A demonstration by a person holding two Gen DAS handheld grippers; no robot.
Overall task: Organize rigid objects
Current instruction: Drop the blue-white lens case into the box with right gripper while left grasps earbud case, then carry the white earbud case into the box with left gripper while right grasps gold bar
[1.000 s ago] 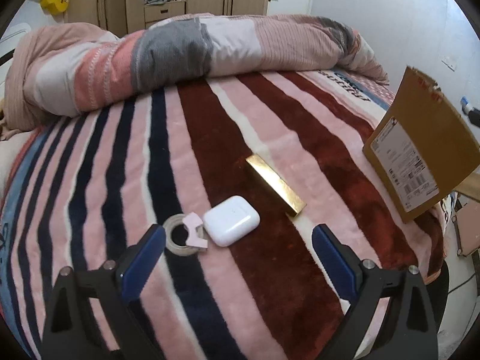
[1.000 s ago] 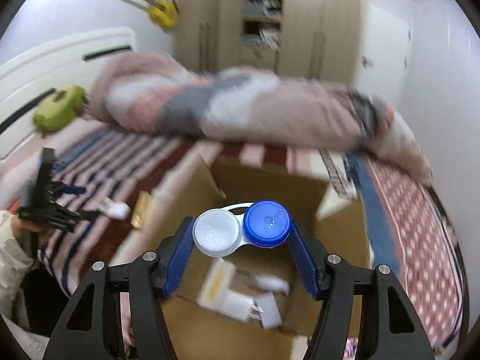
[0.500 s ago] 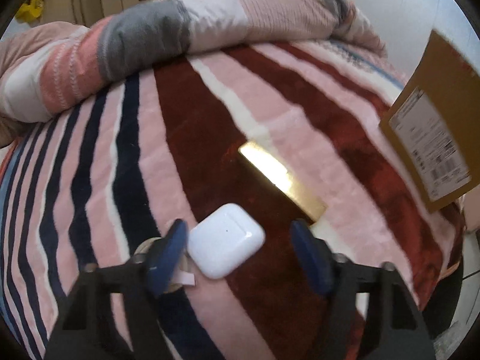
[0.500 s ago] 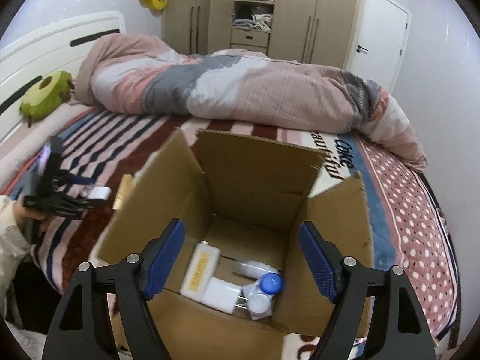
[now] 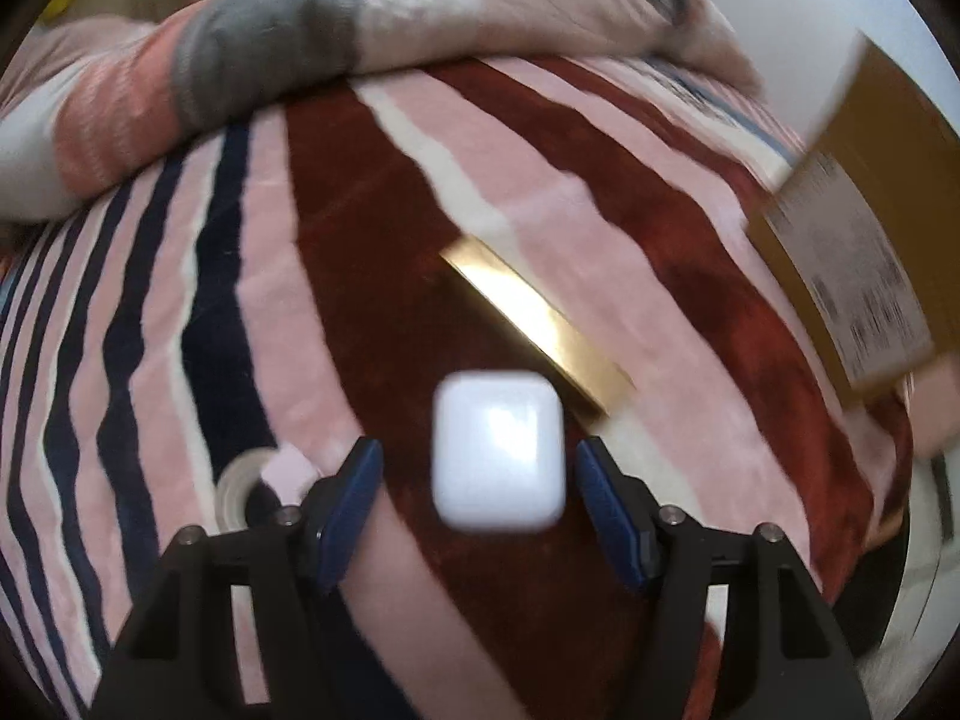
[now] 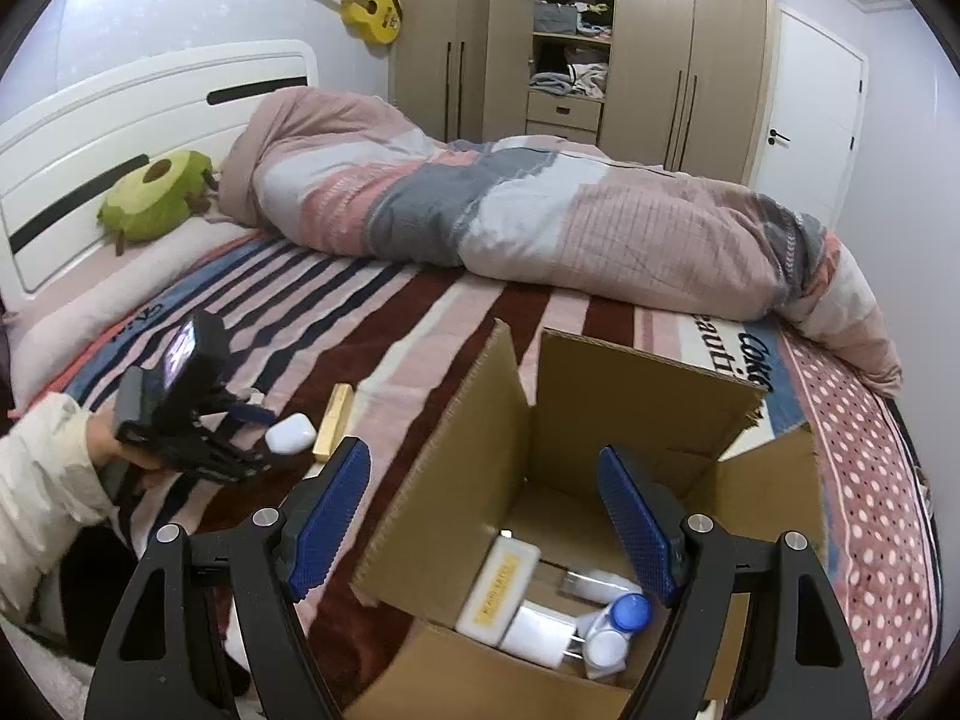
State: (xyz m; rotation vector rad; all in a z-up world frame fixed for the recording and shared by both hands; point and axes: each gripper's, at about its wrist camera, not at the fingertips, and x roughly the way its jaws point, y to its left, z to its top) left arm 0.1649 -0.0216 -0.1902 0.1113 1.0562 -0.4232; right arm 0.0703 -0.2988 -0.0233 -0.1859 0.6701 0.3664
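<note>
A white earbud case (image 5: 498, 450) lies on the striped blanket between the blue pads of my left gripper (image 5: 477, 480), which is open with gaps on both sides. A gold bar-shaped box (image 5: 534, 324) lies just beyond it, and a tape roll (image 5: 240, 486) lies to its left. My right gripper (image 6: 483, 516) is open and empty above the open cardboard box (image 6: 648, 396), which holds a white-and-blue lens case (image 6: 618, 624), a white charger and a flat white box. The right wrist view also shows the left gripper (image 6: 264, 438) at the earbud case (image 6: 291, 433).
A rolled duvet (image 6: 510, 210) lies across the bed's far side. A green avocado plush (image 6: 153, 195) sits by the headboard. The box's flap (image 5: 864, 228) stands at the right in the left wrist view. Wardrobes and a door stand behind.
The left gripper moved forward and lower until its pads flank the earbud case. The right gripper opened and dropped the lens case into the box, then drew back.
</note>
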